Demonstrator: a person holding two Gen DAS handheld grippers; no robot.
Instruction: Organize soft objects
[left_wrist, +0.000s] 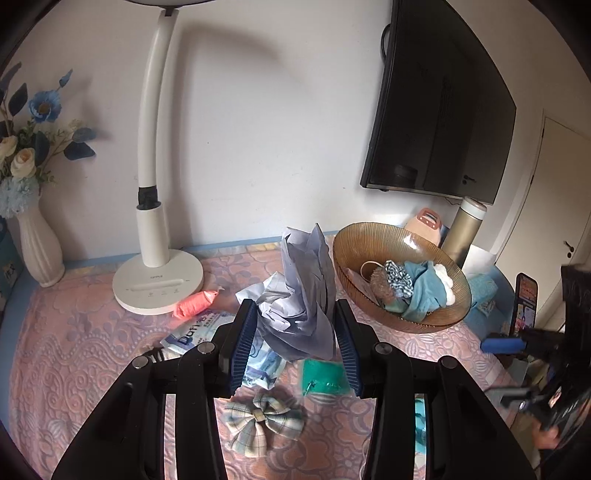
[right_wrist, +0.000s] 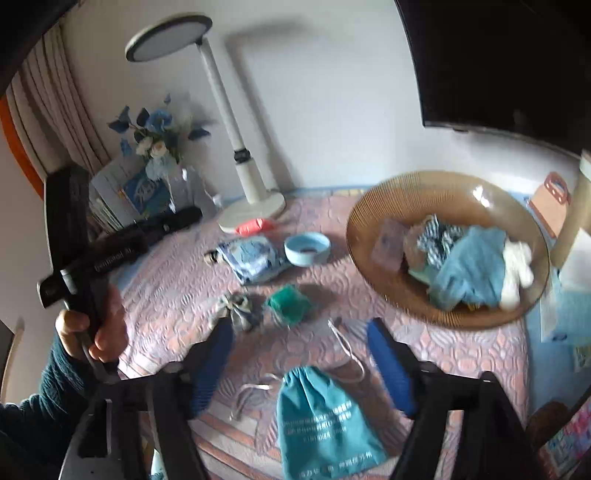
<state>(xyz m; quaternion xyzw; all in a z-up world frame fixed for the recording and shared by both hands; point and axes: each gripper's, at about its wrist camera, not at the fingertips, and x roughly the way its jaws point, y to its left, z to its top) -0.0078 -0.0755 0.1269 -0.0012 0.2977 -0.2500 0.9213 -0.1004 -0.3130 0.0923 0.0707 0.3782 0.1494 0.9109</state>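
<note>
My left gripper (left_wrist: 297, 341) is shut on a crumpled pale lilac cloth (left_wrist: 303, 295) and holds it above the pink table cover. An amber glass bowl (left_wrist: 354, 236) to its right holds a blue towel (left_wrist: 424, 291), a striped scrunchie (left_wrist: 397, 280) and a white plush. A plaid bow (left_wrist: 264, 421) and a green pouch (left_wrist: 325, 376) lie below the gripper. My right gripper (right_wrist: 301, 363) is open and empty above a teal drawstring bag (right_wrist: 321, 417). The bowl (right_wrist: 384, 206), bow (right_wrist: 240, 308) and green pouch (right_wrist: 290, 304) also show in the right wrist view.
A white desk lamp (left_wrist: 157, 284), a vase of blue flowers (left_wrist: 38, 251), a pink packet (left_wrist: 195, 302), a wet-wipes pack (left_wrist: 192, 332), a gold bottle (left_wrist: 461, 229) and a phone (left_wrist: 524, 302) stand around. A small blue dish (right_wrist: 306, 249) lies mid-table. A TV (left_wrist: 439, 110) hangs on the wall.
</note>
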